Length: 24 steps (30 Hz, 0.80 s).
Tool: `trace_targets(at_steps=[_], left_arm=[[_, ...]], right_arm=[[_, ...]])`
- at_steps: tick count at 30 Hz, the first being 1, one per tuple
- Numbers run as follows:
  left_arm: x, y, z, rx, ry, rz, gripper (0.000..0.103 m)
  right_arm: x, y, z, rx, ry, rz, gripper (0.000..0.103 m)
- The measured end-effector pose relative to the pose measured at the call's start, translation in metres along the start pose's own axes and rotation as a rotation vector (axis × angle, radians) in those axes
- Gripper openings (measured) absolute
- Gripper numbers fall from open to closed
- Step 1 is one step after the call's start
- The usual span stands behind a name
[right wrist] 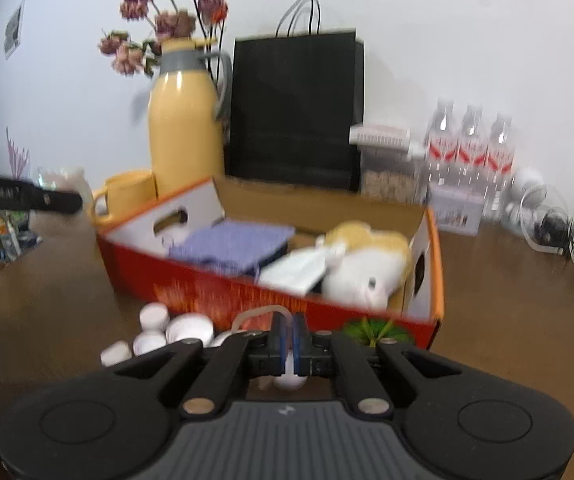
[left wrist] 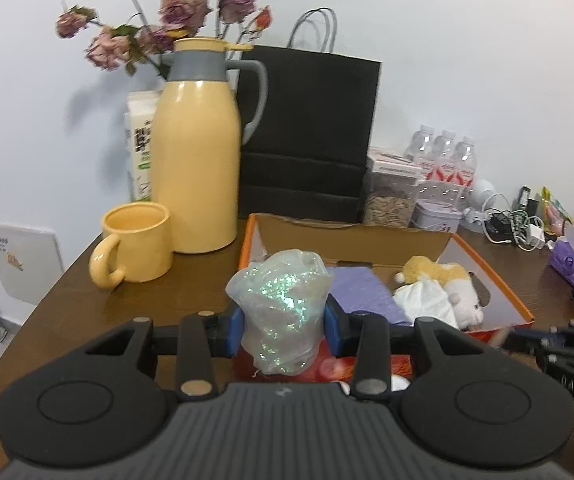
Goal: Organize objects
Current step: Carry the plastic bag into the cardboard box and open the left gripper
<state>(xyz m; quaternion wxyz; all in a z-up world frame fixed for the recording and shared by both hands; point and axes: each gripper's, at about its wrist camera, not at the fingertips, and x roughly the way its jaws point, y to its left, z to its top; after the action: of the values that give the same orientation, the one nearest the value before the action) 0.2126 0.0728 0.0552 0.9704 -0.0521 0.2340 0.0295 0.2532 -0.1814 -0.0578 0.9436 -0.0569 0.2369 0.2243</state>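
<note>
A crinkled iridescent plastic bag (left wrist: 283, 308) is pinched by the left hand-held gripper (left wrist: 283, 320); the right hand-held gripper (right wrist: 289, 338) is pressed together on a thin tan rubber band (right wrist: 257, 314), with the open orange cardboard box (right wrist: 433, 280) at twelve o'clock and small white lidded jars (right wrist: 167, 328) at nine o'clock.

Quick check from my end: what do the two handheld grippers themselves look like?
Both match: the left gripper and right gripper have matte black bodies, ribbed grey centre plates with a small logo, round discs either side, silver pivot pins on black linkage bars, and blue finger pads. No cables or sleeves visible.
</note>
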Motion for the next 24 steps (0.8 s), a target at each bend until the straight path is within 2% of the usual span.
trace_targets(at_steps=[4, 9, 12, 18, 20, 21, 23, 24], left_arm=[[0.014, -0.013, 0.015, 0.02, 0.013, -0.022, 0.04], [0.039, -0.03, 0.034, 0.055, 0.049, -0.046, 0.04], [0.061, -0.039, 0.043, 0.059, 0.08, -0.059, 0.04], [0.098, -0.058, 0.052, 0.079, 0.101, -0.025, 0.041], [0.108, -0.061, 0.053, 0.082, 0.107, -0.012, 0.048], [0.112, -0.061, 0.053, 0.078, 0.11, 0.008, 0.054], [0.118, -0.06, 0.053, 0.075, 0.12, 0.042, 0.088], [0.119, -0.058, 0.052, 0.074, 0.117, 0.049, 0.096]], right_arm=[[0.002, 0.0, 0.024, -0.019, -0.046, -0.012, 0.003], [0.017, -0.002, 0.049, -0.026, -0.06, -0.029, 0.003], [0.035, -0.007, 0.061, -0.007, -0.048, -0.039, 0.003], [0.075, -0.007, 0.075, 0.009, 0.015, -0.061, 0.003], [0.087, -0.007, 0.075, 0.005, 0.043, -0.064, 0.005], [0.092, -0.006, 0.074, 0.006, 0.058, -0.067, 0.01], [0.101, -0.005, 0.072, 0.006, 0.098, -0.09, 0.036], [0.103, -0.005, 0.069, 0.003, 0.107, -0.104, 0.071]])
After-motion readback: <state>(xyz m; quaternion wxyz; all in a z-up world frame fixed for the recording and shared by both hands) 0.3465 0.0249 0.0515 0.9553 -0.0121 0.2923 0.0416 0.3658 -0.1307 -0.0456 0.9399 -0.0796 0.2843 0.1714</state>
